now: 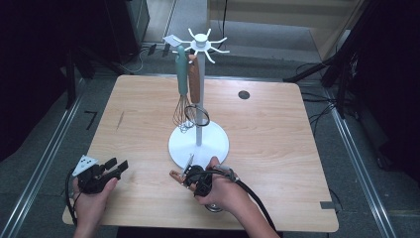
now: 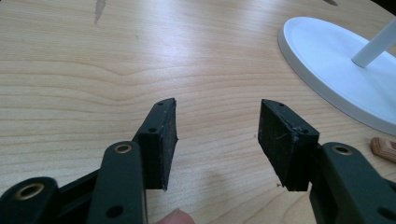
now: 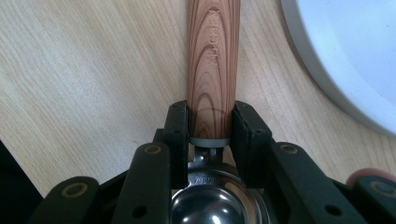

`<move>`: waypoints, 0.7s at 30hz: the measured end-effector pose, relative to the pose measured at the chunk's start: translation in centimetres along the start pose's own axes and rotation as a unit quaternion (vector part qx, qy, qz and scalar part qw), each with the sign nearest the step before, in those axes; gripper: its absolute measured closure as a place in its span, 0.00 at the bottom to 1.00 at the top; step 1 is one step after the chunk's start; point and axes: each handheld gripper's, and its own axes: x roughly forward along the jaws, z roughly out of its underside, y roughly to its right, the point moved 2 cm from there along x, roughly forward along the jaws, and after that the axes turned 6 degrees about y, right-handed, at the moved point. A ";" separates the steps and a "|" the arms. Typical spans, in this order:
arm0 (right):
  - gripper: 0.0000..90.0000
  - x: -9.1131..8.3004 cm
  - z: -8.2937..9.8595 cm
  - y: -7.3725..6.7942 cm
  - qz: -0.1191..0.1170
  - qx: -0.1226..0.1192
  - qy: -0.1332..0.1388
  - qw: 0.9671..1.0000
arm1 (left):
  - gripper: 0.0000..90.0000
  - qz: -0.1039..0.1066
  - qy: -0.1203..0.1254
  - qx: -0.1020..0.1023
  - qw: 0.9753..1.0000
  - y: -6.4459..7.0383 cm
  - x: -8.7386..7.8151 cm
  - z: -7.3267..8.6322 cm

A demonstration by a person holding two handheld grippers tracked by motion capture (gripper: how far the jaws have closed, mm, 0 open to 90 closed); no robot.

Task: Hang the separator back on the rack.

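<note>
Just in front of the white stand base (image 1: pixel 198 144), the right gripper (image 3: pixel 211 123) clamps the wooden-handled scoop (image 3: pixel 213 60) at its handle's lower end; the left gripper (image 2: pixel 217 135) rests open nearby on the table (image 2: pixel 93 70)

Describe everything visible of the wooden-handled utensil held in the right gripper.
The utensil has a round, wood-grained handle with letters stamped along it, a grey collar, a thin metal neck and a shiny steel bowl, like a scoop or ladle. It lies low over the table beside the white stand base. The right gripper is shut on the handle's lower end, near the collar, with the bowl toward the hand.
</note>
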 end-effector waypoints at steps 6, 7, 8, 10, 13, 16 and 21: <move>0.79 -0.1 0.3 0.2 0.004 0.011 0.018 1.000 | 0.41 -0.011 0.002 0.001 1.000 -0.1 0.0 -0.1; 0.79 -0.1 0.4 0.2 0.001 0.013 0.021 1.000 | 0.39 -0.014 0.002 0.001 1.000 -0.1 0.0 -0.1; 0.79 -0.1 0.5 0.4 -0.001 0.014 0.028 1.000 | 0.38 -0.015 0.003 0.002 1.000 -0.1 0.0 -0.1; 0.79 -0.2 0.9 0.5 -0.006 0.015 0.037 0.999 | 0.35 -0.019 0.001 0.003 1.000 -0.1 0.0 -0.1; 0.79 -0.6 1.5 0.4 -0.002 0.018 0.052 0.998 | 0.33 -0.022 -0.002 0.005 1.000 0.0 0.0 0.0; 0.79 -0.9 2.0 0.6 -0.008 0.026 0.077 0.997 | 0.32 -0.024 -0.002 0.008 1.000 0.1 0.1 0.0; 0.79 -1.7 2.8 1.1 -0.012 0.037 0.137 0.990 | 0.20 -0.046 -0.013 0.013 0.999 0.1 0.1 -0.1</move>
